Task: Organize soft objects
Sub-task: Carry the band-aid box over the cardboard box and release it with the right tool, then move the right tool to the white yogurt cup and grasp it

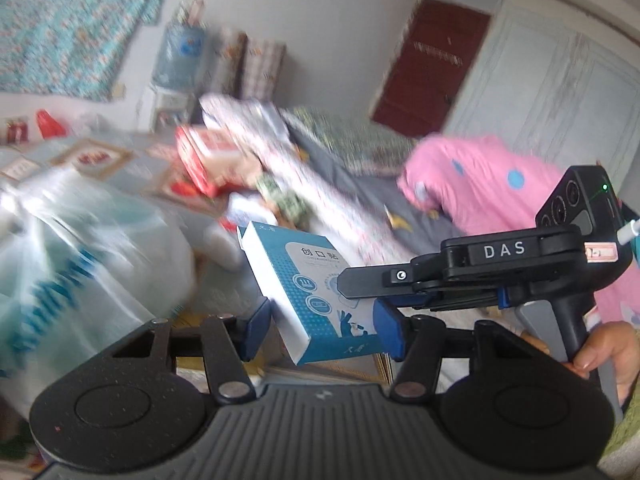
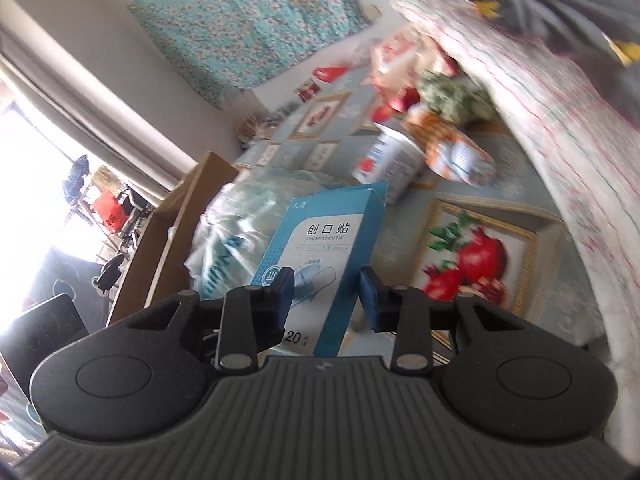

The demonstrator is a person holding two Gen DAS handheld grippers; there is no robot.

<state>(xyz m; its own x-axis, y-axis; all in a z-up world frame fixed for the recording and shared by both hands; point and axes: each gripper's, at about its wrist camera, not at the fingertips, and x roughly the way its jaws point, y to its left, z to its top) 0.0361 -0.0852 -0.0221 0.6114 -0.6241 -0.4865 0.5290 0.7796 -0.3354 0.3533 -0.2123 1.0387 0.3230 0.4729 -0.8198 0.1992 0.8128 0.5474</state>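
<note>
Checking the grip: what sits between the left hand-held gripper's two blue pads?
The blue and white plaster box, with the right hand-held gripper on it too; left wrist view.

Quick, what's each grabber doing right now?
Left gripper: shut on the blue box.
Right gripper: shut on the same blue box.

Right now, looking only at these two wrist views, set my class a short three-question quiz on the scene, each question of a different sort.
1. True or false: the bandage box lies flat on the bedding with nothing touching it.
2. In the left wrist view, what colour is the spotted garment on the bed? A) green B) pink C) black
3. In the right wrist view, which fruit does the framed print beside the box show?

Key
1. False: the left gripper holds it up between its pads.
2. B
3. Pomegranates
</note>
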